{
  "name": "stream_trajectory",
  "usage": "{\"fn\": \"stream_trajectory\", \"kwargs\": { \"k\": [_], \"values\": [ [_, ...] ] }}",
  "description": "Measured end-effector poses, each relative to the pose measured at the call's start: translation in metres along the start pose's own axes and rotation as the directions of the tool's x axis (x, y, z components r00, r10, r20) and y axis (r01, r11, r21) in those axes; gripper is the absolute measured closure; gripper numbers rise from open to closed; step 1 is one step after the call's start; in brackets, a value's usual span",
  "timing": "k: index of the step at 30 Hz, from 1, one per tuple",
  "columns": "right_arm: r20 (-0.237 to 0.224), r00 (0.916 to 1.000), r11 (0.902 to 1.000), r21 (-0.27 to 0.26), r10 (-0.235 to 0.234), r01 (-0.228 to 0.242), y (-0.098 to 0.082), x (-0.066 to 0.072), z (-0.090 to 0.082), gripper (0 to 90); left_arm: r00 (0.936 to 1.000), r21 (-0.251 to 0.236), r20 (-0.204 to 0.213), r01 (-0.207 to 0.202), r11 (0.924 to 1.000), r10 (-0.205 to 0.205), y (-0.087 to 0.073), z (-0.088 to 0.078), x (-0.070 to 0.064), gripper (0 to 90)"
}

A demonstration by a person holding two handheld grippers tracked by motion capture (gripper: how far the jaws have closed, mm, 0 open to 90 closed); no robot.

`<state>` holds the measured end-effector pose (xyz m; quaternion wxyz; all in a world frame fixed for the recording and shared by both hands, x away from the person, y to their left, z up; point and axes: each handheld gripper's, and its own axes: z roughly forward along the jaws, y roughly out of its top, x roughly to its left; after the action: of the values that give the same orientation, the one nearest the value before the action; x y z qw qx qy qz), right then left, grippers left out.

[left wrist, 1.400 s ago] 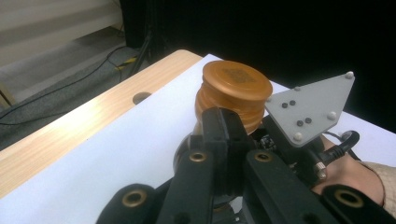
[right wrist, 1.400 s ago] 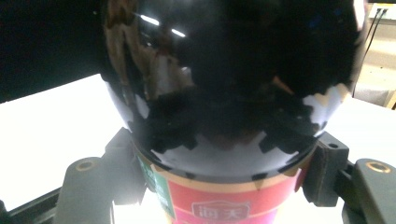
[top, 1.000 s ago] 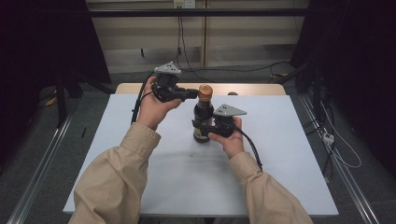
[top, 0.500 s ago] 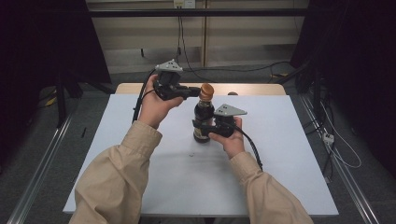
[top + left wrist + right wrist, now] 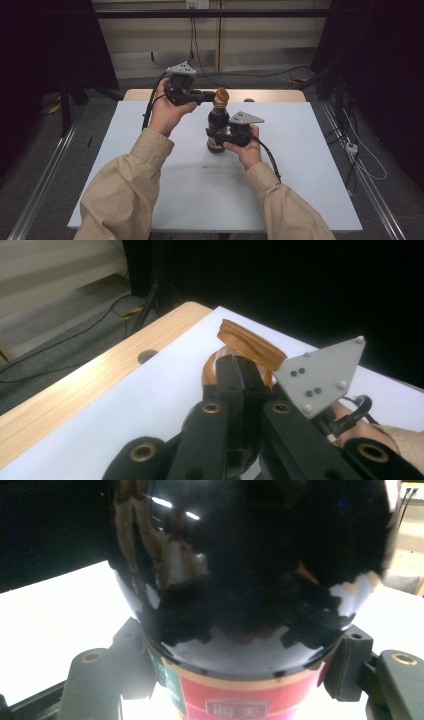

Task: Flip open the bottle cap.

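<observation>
While the dark bottle (image 5: 218, 131) stands upright near the middle of the white bench (image 5: 300, 165), the right gripper (image 5: 220, 136) has its jaws clamped round the bottle's body just above the red label (image 5: 240, 700), bracing it. The left gripper (image 5: 209, 96) comes in level from the side with its jaws pinched tight on the orange-brown cap (image 5: 250, 342), which sits a little tilted. Judging by this, the step in hand is uncapping. The next move calls for twisting or lifting the cap with the left hand (image 5: 167, 107) while the right keeps the bottle from turning or tipping.
</observation>
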<state>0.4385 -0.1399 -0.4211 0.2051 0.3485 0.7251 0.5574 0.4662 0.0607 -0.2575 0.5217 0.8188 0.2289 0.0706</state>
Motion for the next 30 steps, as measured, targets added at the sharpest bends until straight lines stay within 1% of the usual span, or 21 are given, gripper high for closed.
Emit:
{"fn": "stream_trajectory", "kwargs": {
  "k": [2,6,9,12,13,14,17,19,20,22,25,26,30],
  "values": [
    [0.001,1.0000,1.0000,-0.002,-0.003,0.003,0.000,0.000,0.000,29.8,0.9999,0.009,-0.009,-0.008,0.9999,0.008,0.001,0.000,0.000,90.0],
    [0.002,1.0000,1.0000,-0.004,-0.002,0.002,0.000,0.000,0.001,29.8,1.0000,0.007,-0.006,-0.006,1.0000,0.006,0.002,0.000,0.000,90.0],
    [0.002,1.0000,1.0000,-0.003,-0.003,0.003,0.000,0.001,0.001,29.8,1.0000,-0.006,-0.001,-0.008,1.0000,0.008,0.003,-0.001,-0.001,90.0],
    [0.001,1.0000,1.0000,-0.003,-0.005,0.005,0.000,0.001,0.001,29.8,1.0000,-0.003,0.000,-0.009,1.0000,0.009,0.004,-0.002,-0.002,90.0],
    [0.000,1.0000,1.0000,-0.003,-0.007,0.007,0.000,0.001,0.001,29.8,0.9997,-0.018,0.024,0.000,0.9998,0.000,0.005,-0.001,-0.002,90.0],
    [0.000,0.9999,0.9999,0.000,-0.015,0.015,0.000,0.002,0.002,29.8,0.9993,-0.032,0.037,0.002,0.9995,-0.001,0.006,0.000,-0.004,90.0],
    [0.003,0.9994,0.9994,0.001,-0.035,0.035,0.001,0.006,0.004,29.6,0.9985,-0.023,0.051,-0.021,0.9995,0.022,0.012,0.006,-0.013,90.0],
    [0.007,0.9995,0.9995,0.001,-0.032,0.032,0.001,0.005,0.005,29.7,0.9987,-0.023,0.040,-0.030,0.9993,0.031,0.015,0.009,-0.016,90.0],
    [0.005,0.9996,0.9997,-0.003,-0.026,0.026,0.001,0.005,0.004,29.7,0.9985,-0.025,0.046,-0.027,0.9993,0.028,0.016,0.009,-0.016,90.0],
    [0.002,0.9998,0.9998,-0.002,-0.021,0.021,0.000,0.003,0.003,29.7,0.9988,-0.023,0.039,-0.029,0.9993,0.030,0.016,0.010,-0.016,90.0],
    [0.003,0.9998,0.9998,0.000,-0.022,0.022,0.000,0.003,0.002,29.7,0.9990,-0.016,0.035,-0.027,0.9995,0.027,0.015,0.009,-0.014,90.0],
    [0.003,0.9997,0.9997,0.000,-0.022,0.022,0.000,0.003,0.002,29.6,0.9991,-0.025,0.037,-0.022,0.9995,0.023,0.015,0.008,-0.014,90.0],
    [0.002,0.9998,0.9998,-0.002,-0.021,0.021,0.000,0.003,0.003,29.6,0.9990,-0.023,0.035,-0.027,0.9994,0.028,0.016,0.006,-0.014,90.0]
  ]
}}
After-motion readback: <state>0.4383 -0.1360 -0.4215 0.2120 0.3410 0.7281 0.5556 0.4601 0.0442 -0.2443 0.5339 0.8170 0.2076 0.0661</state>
